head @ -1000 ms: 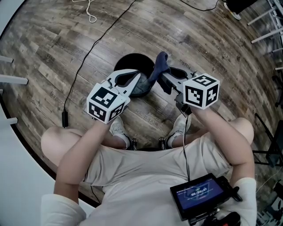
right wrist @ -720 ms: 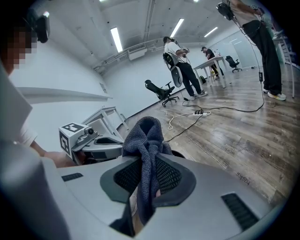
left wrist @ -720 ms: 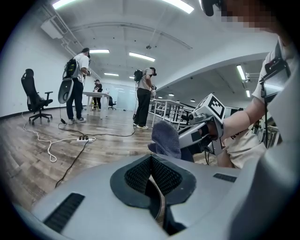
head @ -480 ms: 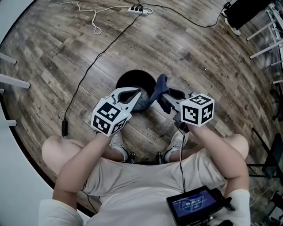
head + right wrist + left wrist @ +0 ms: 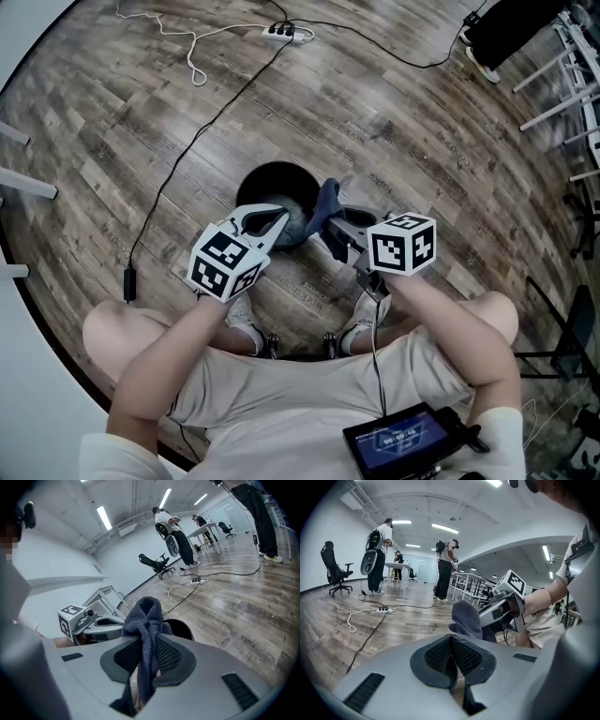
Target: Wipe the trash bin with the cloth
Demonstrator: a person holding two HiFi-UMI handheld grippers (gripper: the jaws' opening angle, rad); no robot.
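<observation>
The right gripper point(image 5: 147, 654) pinches the dark blue cloth point(image 5: 146, 613) tight, so it stands up ready to rub. The black trash bin point(image 5: 267, 175) sits on the floor point(image 5: 403, 122) just past the person's feet point(image 5: 361, 323). The left gripper point(image 5: 451, 644) is closed with nothing in it, its tip by the bin's rim, maybe to stop the bin sliding. The floor is brown wood with long cables point(image 5: 368, 637). The room is big and bright, with people point(image 5: 377, 557) far off.
</observation>
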